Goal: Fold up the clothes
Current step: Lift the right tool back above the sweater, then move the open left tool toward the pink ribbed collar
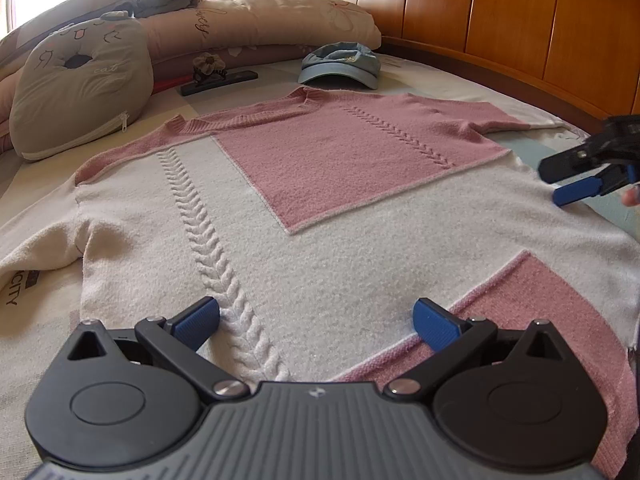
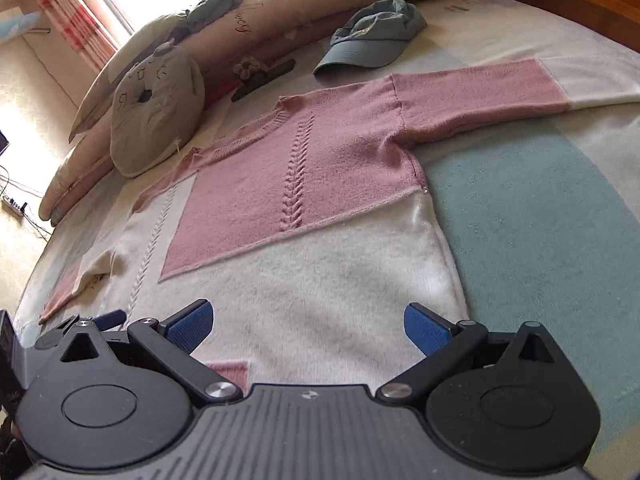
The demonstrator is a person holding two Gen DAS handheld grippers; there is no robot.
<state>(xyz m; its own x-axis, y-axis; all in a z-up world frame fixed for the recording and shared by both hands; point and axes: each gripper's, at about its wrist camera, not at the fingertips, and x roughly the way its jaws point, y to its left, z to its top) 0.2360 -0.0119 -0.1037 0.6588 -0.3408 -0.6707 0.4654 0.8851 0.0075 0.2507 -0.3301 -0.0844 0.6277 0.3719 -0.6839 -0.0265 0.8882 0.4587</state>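
Sweater (image 1: pixel 320 216) lies flat on the bed (image 2: pixel 540 232), collar away from both tongs, long axis running straight ahead. Left tongs (image 1: pixel 316 320) and right tongs (image 2: pixel 306 326) gape empty above its hem.

Black left gripper (image 1: pixel 316 320), 2 blue ribbed fingers (image 1: pixel 434 322), silver screws

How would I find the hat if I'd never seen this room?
Start at the wooden headboard and the long pillows lying against it. Just in front of them, beyond the neck of the pink and white sweater spread on the bed, sits the cap. It is the only blue denim thing with a brim; the dark strip beside it is flat.
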